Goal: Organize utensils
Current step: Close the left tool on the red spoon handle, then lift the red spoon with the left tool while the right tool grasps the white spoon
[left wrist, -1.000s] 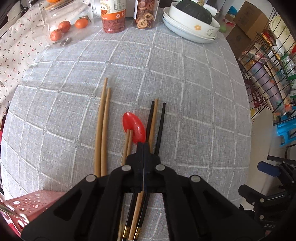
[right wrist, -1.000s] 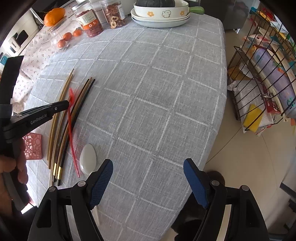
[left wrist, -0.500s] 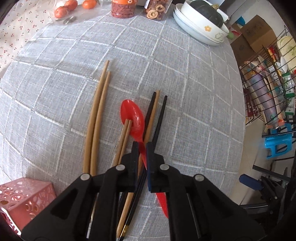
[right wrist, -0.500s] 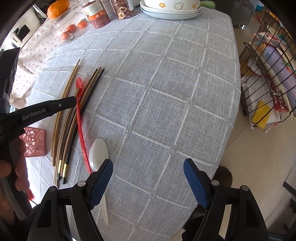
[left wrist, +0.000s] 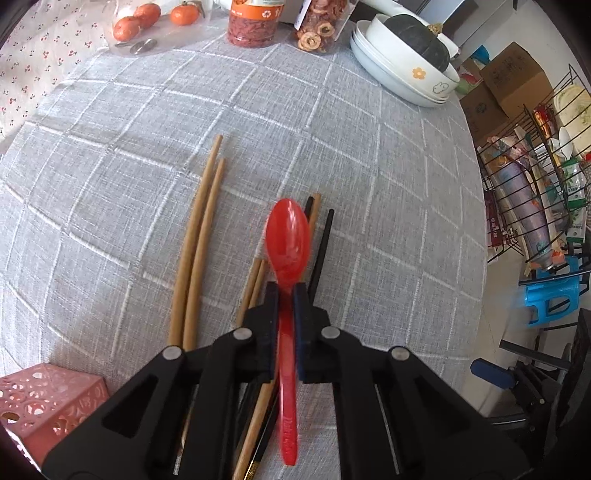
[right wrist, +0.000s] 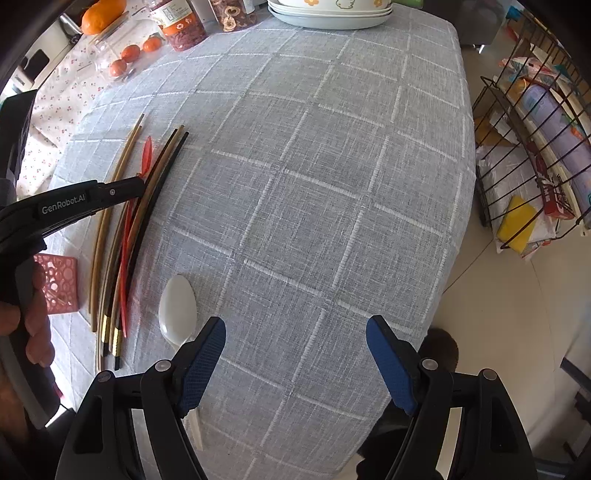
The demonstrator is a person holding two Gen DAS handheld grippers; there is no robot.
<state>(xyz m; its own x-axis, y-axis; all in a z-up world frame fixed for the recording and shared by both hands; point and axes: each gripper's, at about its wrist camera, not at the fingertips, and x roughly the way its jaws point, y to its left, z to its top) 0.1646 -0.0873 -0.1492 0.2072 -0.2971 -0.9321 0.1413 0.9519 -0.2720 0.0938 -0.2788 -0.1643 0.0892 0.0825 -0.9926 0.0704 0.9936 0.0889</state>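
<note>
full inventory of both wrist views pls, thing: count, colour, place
red spoon: 1, red, clamped by the handle in the left claw, bowl pointing away
tan chopsticks: 2 long, tan, on the cloth left of the spoon
mixed chopsticks: several, black and brown, under and beside the spoon; exact count unclear
white spoon: 1, white, near table edge by the right claw
pink holder: 1, pink perforated, near left corner
tablecloth: 1, grey checked
stacked bowls: white, far edge, dark squash on top
jars: 2, far edge
wire rack: 1, black, right of table
left claw: shut on the spoon
right claw: open, empty
hand: holding the left claw
</note>
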